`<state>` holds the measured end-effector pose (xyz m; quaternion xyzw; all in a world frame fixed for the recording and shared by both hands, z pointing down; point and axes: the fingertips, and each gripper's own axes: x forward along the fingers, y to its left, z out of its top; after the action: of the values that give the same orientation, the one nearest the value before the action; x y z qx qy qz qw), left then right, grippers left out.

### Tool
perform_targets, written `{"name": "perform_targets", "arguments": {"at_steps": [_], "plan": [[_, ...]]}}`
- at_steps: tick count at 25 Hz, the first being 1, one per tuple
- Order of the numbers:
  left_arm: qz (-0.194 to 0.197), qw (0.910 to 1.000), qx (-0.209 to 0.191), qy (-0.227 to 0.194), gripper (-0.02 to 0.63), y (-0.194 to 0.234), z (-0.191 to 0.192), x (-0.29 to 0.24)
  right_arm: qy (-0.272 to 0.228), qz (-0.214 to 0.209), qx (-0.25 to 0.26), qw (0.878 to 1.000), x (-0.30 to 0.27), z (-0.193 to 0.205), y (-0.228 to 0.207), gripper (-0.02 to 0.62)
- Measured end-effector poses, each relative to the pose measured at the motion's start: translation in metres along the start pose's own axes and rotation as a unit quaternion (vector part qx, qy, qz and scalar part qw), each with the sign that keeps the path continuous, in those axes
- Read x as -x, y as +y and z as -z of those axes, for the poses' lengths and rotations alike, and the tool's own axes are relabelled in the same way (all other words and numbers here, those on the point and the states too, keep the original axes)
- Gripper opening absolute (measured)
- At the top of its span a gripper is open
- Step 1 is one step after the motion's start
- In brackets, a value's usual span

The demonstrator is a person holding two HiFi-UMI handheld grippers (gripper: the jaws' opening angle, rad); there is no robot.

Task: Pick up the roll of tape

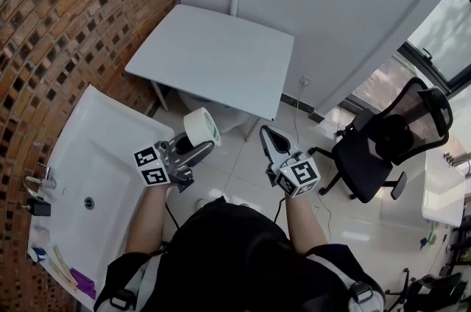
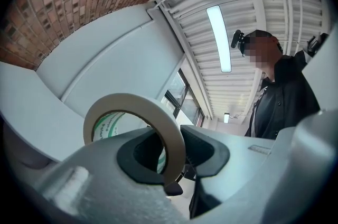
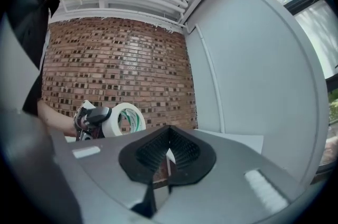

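A cream roll of tape (image 1: pixel 202 126) with green print inside its core is held up in the air in front of me, off the table. My left gripper (image 1: pixel 207 144) is shut on it. In the left gripper view the roll's band (image 2: pixel 158 118) runs between the two dark pads, one jaw inside the ring and one outside. My right gripper (image 1: pixel 266 134) hovers to the right of the roll, apart from it, jaws shut on nothing. The right gripper view shows its own pads (image 3: pixel 168 152) pressed together, with the roll (image 3: pixel 128 117) and left gripper (image 3: pixel 95 118) off to the left.
A white square table (image 1: pixel 213 57) stands ahead against a grey partition. A white sink (image 1: pixel 88 178) lies at my left along the brick wall (image 1: pixel 66 16). A black office chair (image 1: pixel 383 149) stands at the right near the window.
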<state>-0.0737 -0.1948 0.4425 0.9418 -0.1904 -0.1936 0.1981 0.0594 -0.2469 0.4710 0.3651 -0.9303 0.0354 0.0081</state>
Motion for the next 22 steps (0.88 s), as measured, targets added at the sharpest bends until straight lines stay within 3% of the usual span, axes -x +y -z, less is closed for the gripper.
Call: {"name": "perform_targets", "arguments": {"at_steps": [4, 11, 22], "plan": [[0.006, 0.9998, 0.011, -0.016, 0.107, 0.002, 0.001, -0.013, -0.023, 0.003, -0.02, 1.0, 0.009, -0.01, -0.014, 0.006], [0.016, 0.9998, 0.013, -0.009, 0.107, 0.002, 0.007, -0.031, -0.023, 0.022, -0.008, 0.999, 0.019, -0.01, -0.033, 0.005], [0.019, 0.9998, 0.003, -0.007, 0.107, 0.008, 0.003, -0.041, -0.027, 0.01, -0.008, 1.0, 0.012, -0.014, -0.037, 0.005]]}}
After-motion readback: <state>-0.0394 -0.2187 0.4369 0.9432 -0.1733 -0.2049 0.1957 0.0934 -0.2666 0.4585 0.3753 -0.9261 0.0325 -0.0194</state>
